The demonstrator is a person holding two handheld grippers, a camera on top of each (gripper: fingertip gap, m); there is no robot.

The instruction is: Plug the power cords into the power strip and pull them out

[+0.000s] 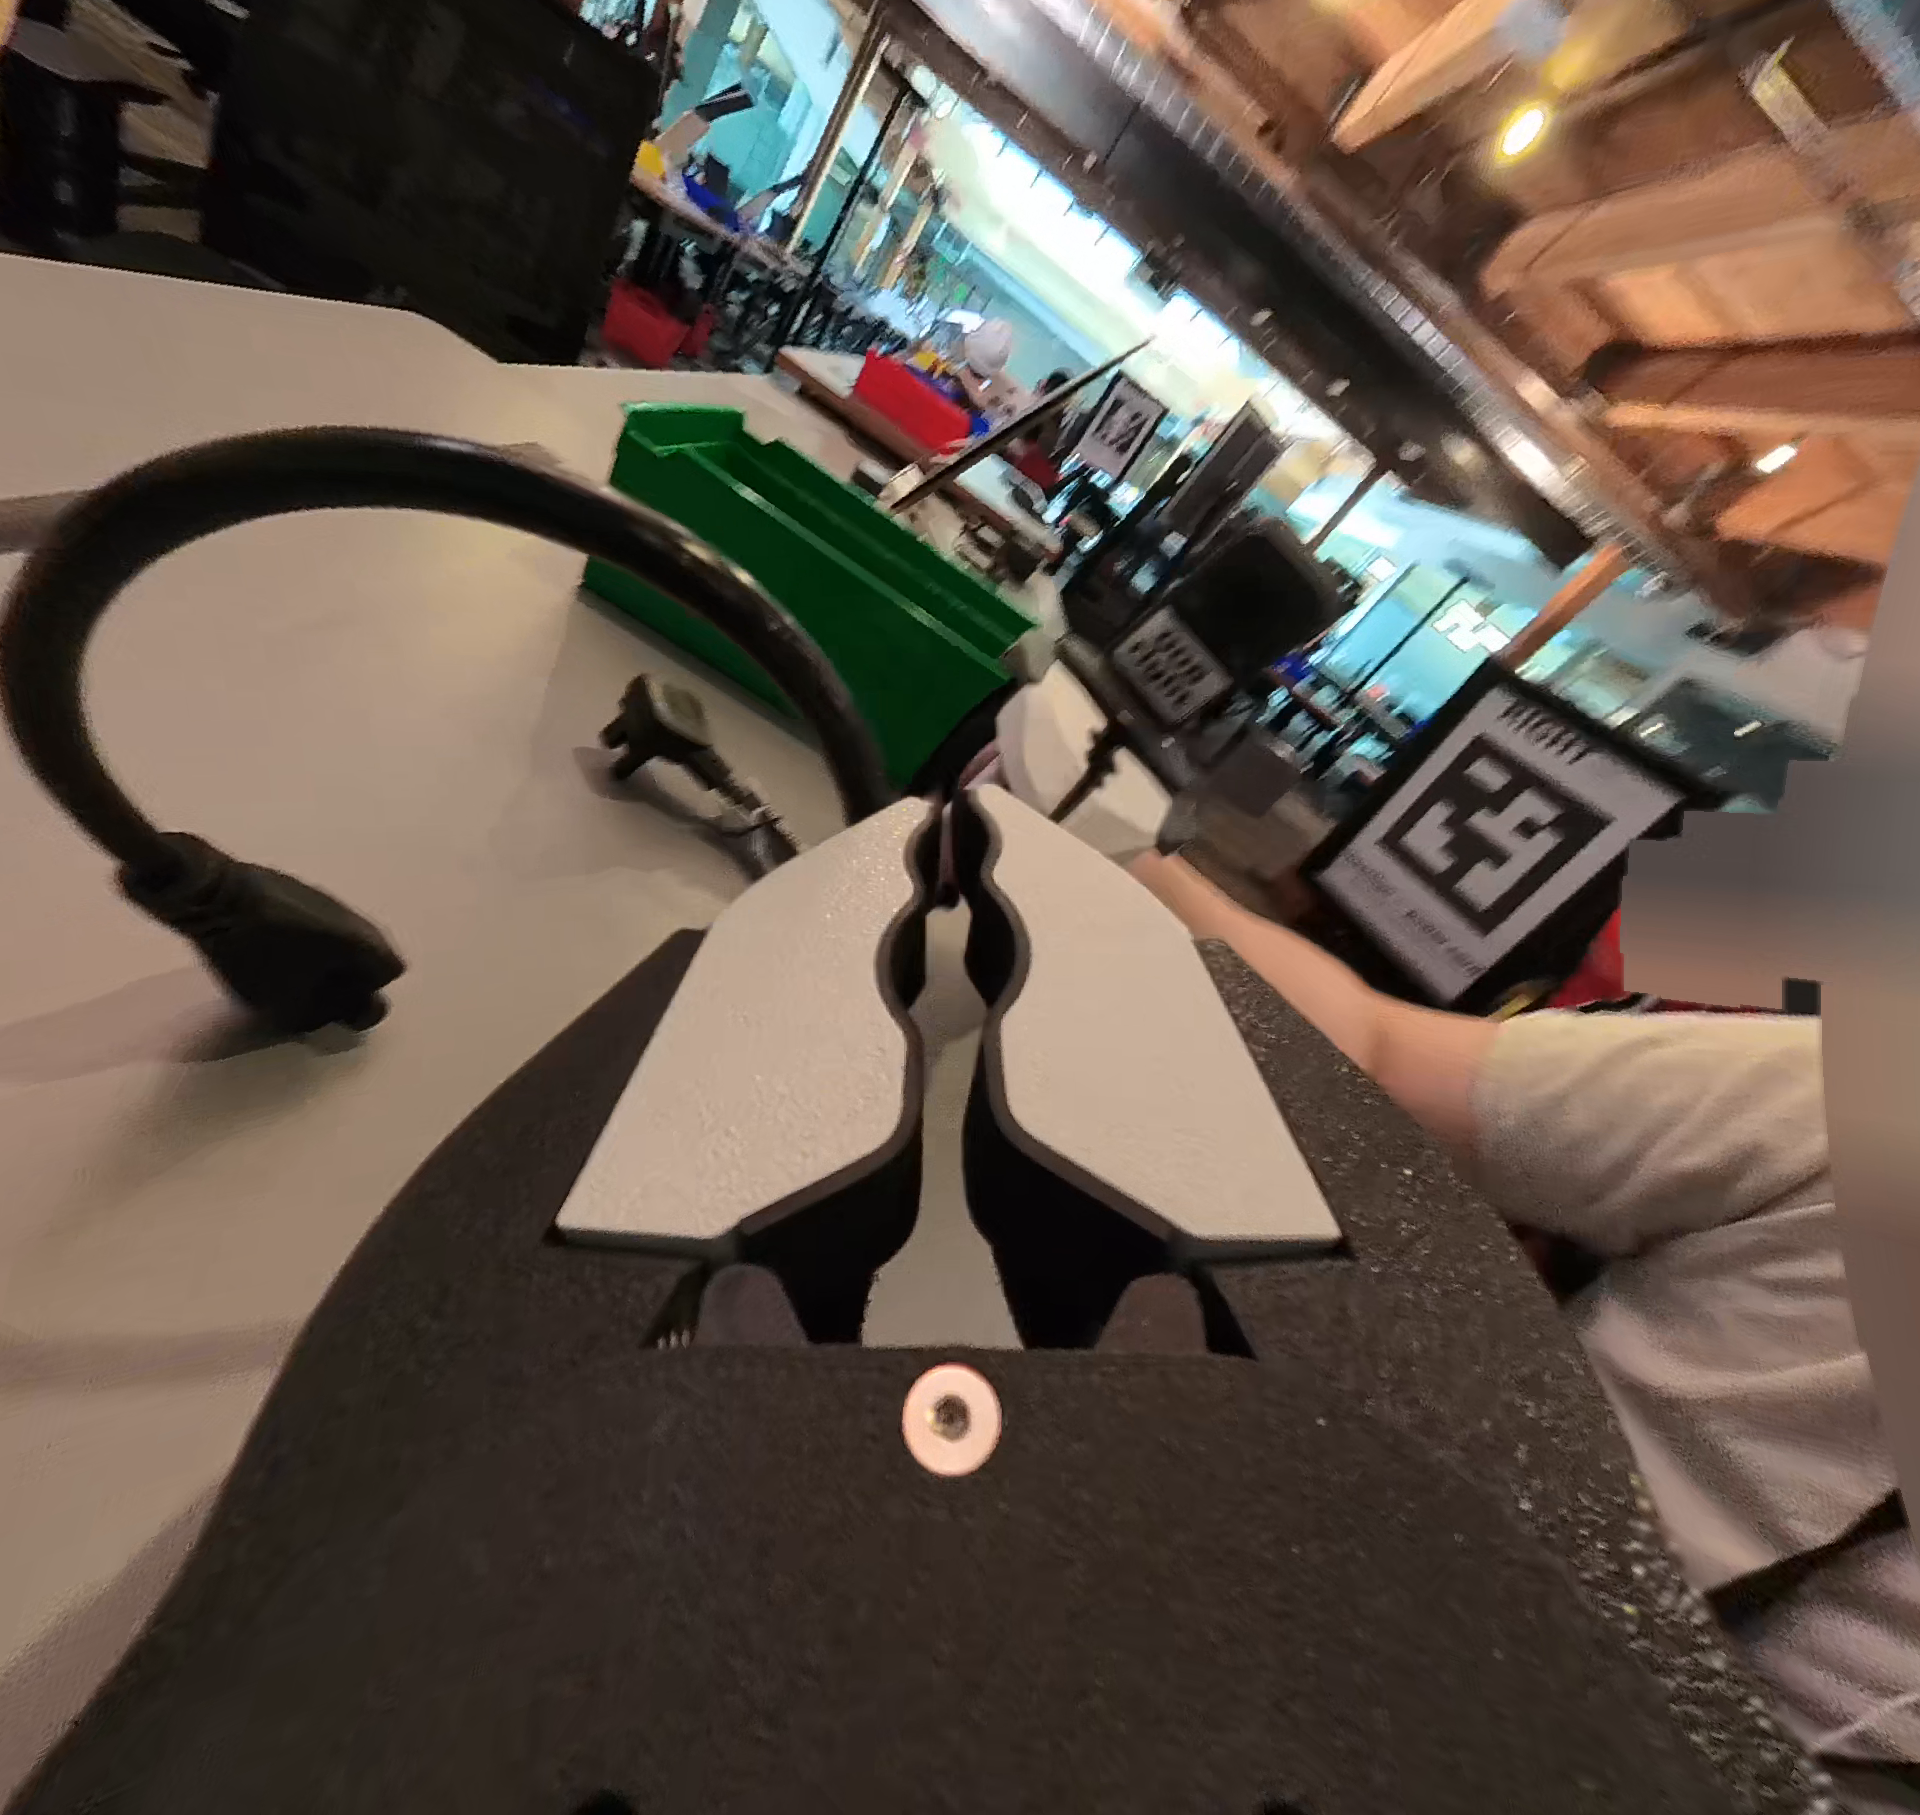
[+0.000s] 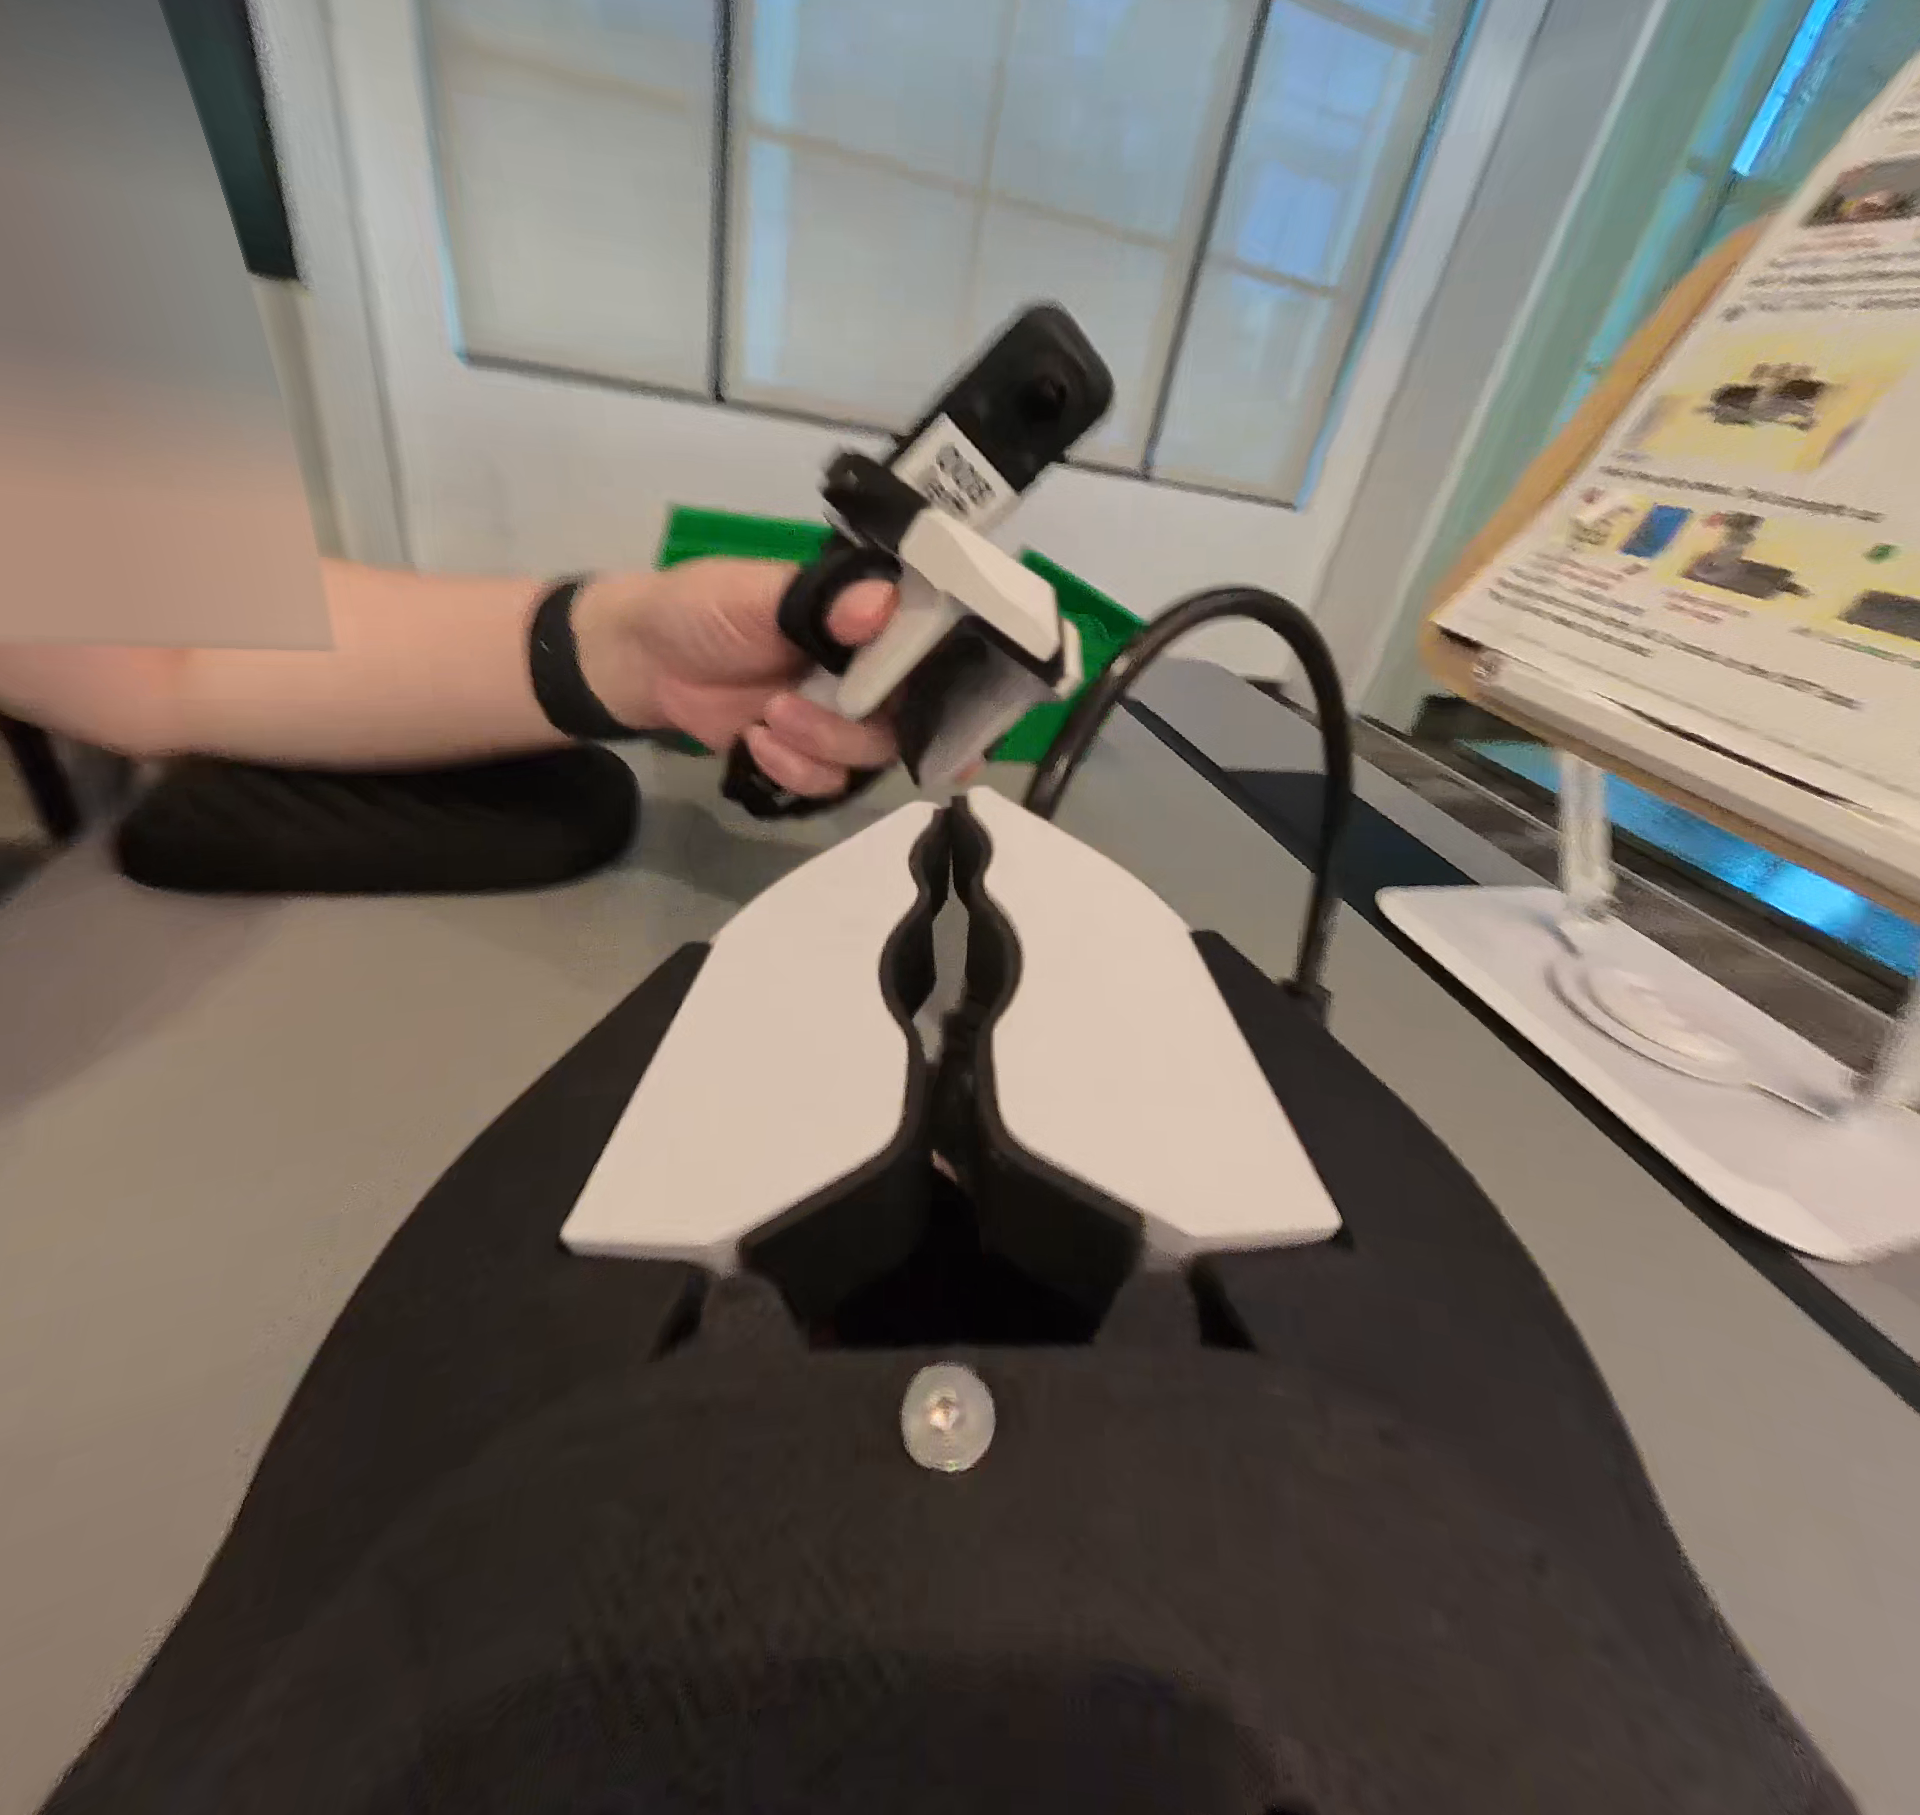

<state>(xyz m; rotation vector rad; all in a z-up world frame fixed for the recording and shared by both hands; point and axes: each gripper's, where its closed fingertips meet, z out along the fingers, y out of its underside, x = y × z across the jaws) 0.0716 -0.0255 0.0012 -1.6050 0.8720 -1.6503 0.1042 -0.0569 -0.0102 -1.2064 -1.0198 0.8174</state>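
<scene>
While the left gripper pinches the black power cord so its plug hangs at 9 o'clock, the right gripper squeezes it too; no power strip shows.

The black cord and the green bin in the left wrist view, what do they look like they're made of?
The black cord looks like rubber or soft plastic sheathing: smooth, slightly glossy, holding a springy arch to its molded plug end. The green bin looks like rigid plastic: uniform saturated color, matte, straight thin walls. Blur leaves finer texture unclear.
</scene>
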